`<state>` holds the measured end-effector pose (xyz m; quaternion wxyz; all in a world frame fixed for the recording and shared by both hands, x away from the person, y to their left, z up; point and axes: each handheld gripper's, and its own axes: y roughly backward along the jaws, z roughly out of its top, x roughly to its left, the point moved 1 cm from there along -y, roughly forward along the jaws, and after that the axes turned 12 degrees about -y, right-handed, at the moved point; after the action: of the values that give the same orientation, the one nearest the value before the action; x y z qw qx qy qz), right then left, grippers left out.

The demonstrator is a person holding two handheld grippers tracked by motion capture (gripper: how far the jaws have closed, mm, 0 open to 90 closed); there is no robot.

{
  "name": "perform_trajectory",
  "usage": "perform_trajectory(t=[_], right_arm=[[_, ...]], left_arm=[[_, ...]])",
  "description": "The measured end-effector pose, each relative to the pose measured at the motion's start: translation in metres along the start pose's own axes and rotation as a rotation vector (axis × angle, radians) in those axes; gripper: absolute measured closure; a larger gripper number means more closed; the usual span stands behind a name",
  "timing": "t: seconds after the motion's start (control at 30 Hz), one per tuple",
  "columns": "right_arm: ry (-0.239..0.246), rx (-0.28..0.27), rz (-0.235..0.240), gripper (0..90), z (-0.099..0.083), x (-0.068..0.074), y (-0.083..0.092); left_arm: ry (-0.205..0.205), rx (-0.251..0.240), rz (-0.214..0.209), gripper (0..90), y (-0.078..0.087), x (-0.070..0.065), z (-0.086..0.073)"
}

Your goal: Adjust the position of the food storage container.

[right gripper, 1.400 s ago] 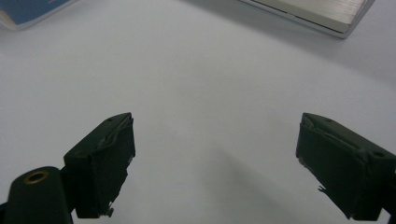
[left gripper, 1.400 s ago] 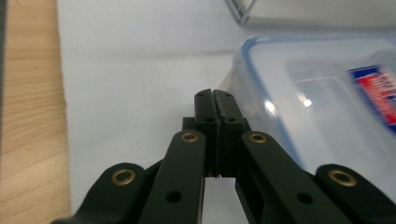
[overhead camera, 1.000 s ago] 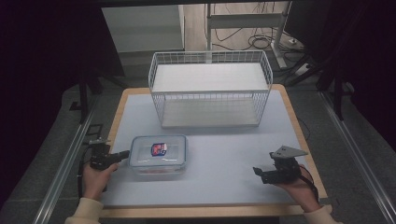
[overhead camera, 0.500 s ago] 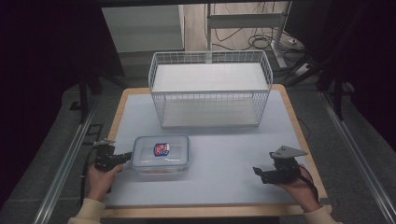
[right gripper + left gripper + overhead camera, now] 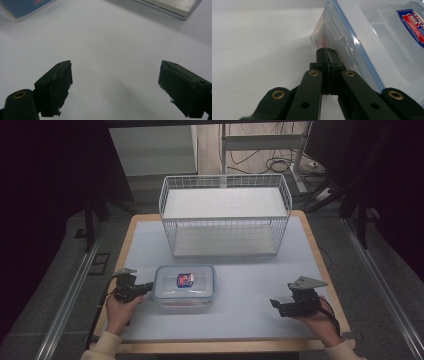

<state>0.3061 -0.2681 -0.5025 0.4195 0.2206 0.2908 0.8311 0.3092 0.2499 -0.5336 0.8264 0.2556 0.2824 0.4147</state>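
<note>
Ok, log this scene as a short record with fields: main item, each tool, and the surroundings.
main item: clear lidded plastic container with a red and blue label, flat on the table mat
left tool: jaws shut, tips at the container's left side wall near a lid clasp
right tool: jaws open, nothing between them, apart from the container
behind: white wire basket with a shelf, standing at the far side of the mat
contents of container: something reddish inside, too blurred to tell

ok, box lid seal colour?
Blue, around the rim of the box lid; clearest in the left gripper view.
</note>
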Motion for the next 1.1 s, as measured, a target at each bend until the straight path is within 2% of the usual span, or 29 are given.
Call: perform_trajectory(t=[0.27, 0.4, 0.43, 0.47, 0.53, 0.63, 0.97, 1.1], right_arm=[[-0.004, 0.0, -0.001, 12.0, 0.0, 0.0, 0.0], [-0.002, 0.007, -0.003, 12.1, 0.0, 0.0, -0.001], [-0.002, 0.007, -0.004, 12.1, 0.0, 0.0, -0.001], [-0.002, 0.007, -0.005, 12.1, 0.0, 0.0, -0.001], [-0.002, 0.007, -0.005, 12.1, 0.0, 0.0, -0.001], [-0.007, 0.009, -0.005, 12.1, -0.001, 0.0, -0.001], [-0.004, 0.014, -0.006, 12.1, -0.001, 0.0, -0.001], [-0.004, 0.014, -0.006, 12.1, -0.001, 0.0, -0.001]], left_arm=[[-0.038, 0.007, -0.032, 89.5, -0.013, -0.02, 0.007], [-0.064, 0.013, -0.027, 89.5, -0.018, -0.027, 0.012], [-0.065, 0.014, -0.031, 89.5, -0.02, -0.029, 0.013], [-0.047, 0.005, -0.056, 89.5, -0.023, -0.031, 0.014], [-0.044, 0.005, -0.065, 89.5, -0.024, -0.033, 0.014], [-0.062, 0.012, -0.053, 89.5, -0.028, -0.039, 0.017], [-0.101, 0.023, -0.091, 89.5, -0.05, -0.064, 0.031], [-0.104, 0.023, -0.112, 89.5, -0.061, -0.074, 0.037]])
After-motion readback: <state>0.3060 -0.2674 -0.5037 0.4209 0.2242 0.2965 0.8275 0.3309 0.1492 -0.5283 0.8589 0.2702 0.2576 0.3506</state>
